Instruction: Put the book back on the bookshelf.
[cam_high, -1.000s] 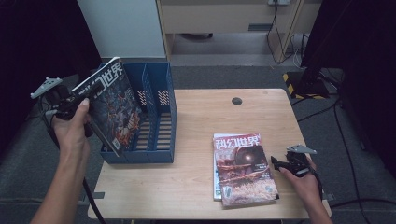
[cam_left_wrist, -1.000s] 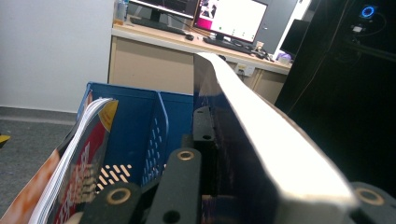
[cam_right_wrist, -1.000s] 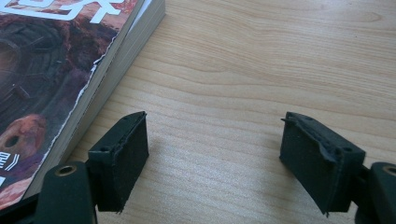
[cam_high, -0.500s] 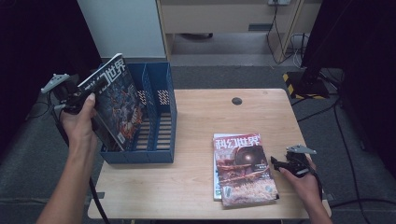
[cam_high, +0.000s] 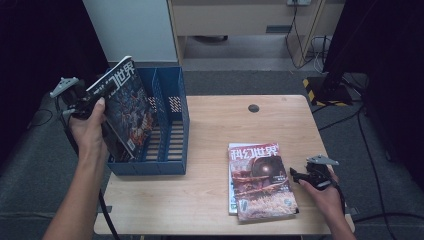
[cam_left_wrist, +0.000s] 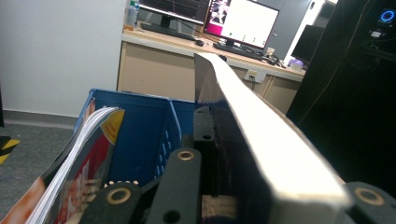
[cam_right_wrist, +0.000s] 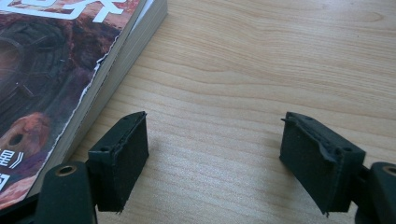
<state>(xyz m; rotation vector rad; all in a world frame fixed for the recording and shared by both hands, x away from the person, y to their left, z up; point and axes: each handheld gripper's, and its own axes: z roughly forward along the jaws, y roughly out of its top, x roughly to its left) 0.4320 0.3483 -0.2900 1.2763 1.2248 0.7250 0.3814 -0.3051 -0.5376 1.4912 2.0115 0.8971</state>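
Since a second ago our left gripper (cam_high: 95, 96) has carried its magazine (cam_high: 125, 110) toward the blue file rack (cam_high: 172, 145), and the lower edge now sits inside the rack's leftmost compartment, leaning. We keep those jaws clamped on the magazine. Another magazine (cam_left_wrist: 79, 163) already stands in the rack beside it. Our right gripper (cam_right_wrist: 212, 161) rests with jaws apart on the table (cam_high: 210, 200), just beside the stacked magazines (cam_high: 260, 180).

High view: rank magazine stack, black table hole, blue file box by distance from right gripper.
From the right gripper:
1. Magazine stack, just to its left on the table.
2. Black table hole, near the far edge.
3. Blue file box, at the table's left end.
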